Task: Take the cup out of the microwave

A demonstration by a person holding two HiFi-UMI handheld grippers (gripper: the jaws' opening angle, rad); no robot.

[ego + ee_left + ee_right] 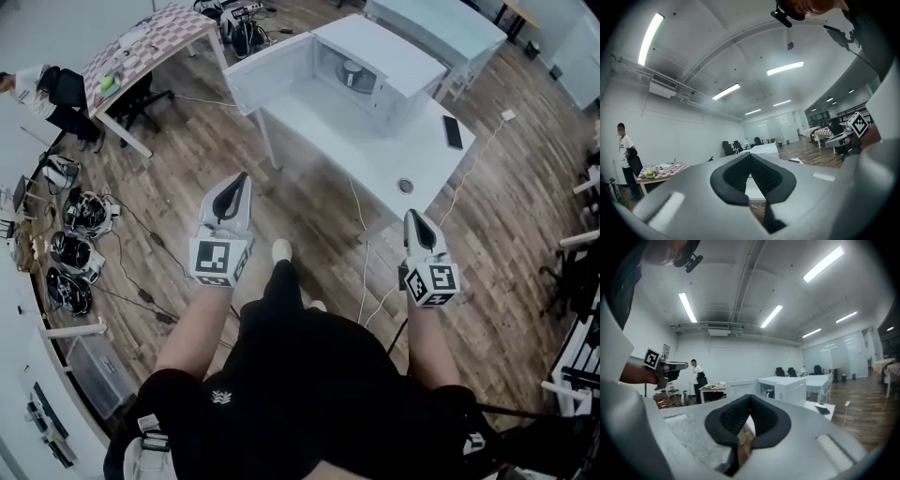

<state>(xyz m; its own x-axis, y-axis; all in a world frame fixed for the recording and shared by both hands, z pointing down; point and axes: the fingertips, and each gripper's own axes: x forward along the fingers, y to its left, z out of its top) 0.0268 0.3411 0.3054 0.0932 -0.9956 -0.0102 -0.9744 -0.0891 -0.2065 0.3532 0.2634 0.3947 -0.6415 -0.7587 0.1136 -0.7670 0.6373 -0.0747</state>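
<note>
A white microwave [389, 58] stands on a white table [356, 155] ahead of me, its door [267, 70] swung open to the left. Inside its cavity sits a small pale cup [352, 73], which the right gripper view shows as a small shape [769, 393] in the open box. My left gripper [241, 180] and right gripper [413, 217] are both held over the wooden floor, short of the table's near edge and well apart from the microwave. Each has its dark pads meeting at the tip, shut with nothing between them [750, 154] [749, 397].
A dark phone [453, 132] and a small round object [405, 186] lie on the table's right part. Cables run over the floor under it. A checkered table [141, 47] and a person [37, 89] are at far left, with gear piled on the floor [75, 244].
</note>
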